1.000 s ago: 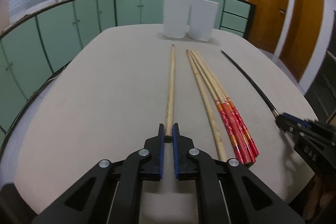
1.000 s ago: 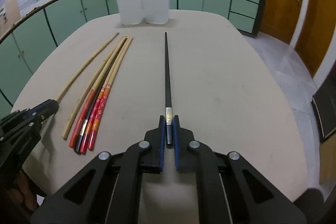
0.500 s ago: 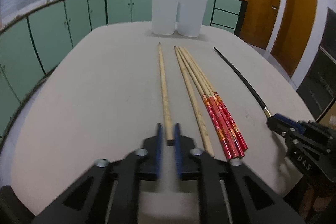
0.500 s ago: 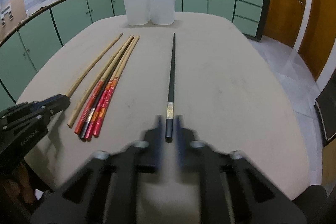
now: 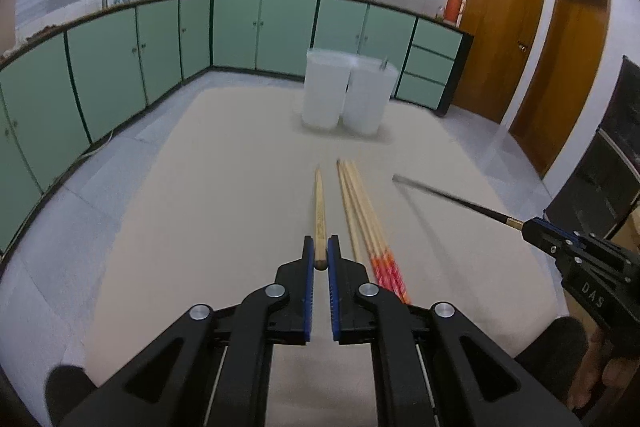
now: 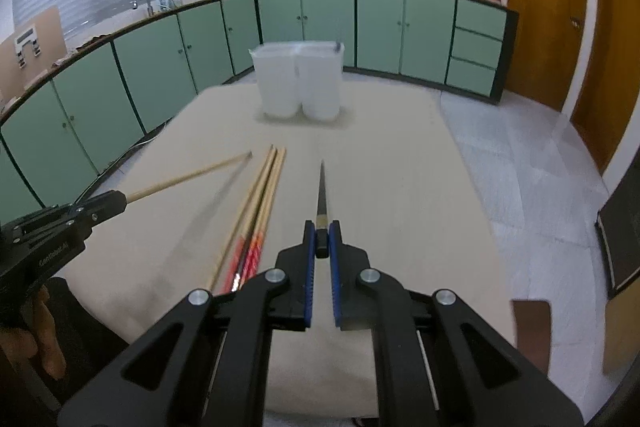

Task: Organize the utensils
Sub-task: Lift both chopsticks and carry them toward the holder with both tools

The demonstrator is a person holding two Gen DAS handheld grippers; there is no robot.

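Note:
My left gripper (image 5: 320, 259) is shut on the thick end of a plain wooden chopstick (image 5: 319, 211) and holds it lifted above the beige table (image 5: 220, 187). My right gripper (image 6: 321, 247) is shut on a black chopstick (image 6: 321, 195), also lifted. Each gripper shows in the other view: the right gripper (image 5: 532, 229) with the black chopstick (image 5: 452, 197), the left gripper (image 6: 116, 201) with the wooden chopstick (image 6: 188, 178). A bundle of red-handled wooden chopsticks (image 5: 370, 227) lies on the table between them (image 6: 256, 211). A white two-compartment holder (image 5: 346, 93) stands at the table's far end (image 6: 298, 81).
Green kitchen cabinets (image 5: 120, 67) curve around the left and back of the room. Wooden doors (image 5: 512, 39) stand at the right. The table's right edge drops to a tiled floor (image 6: 520, 163).
Both grippers have risen off the table, each lifting its chopstick with it. The red-handled bundle stays on the table.

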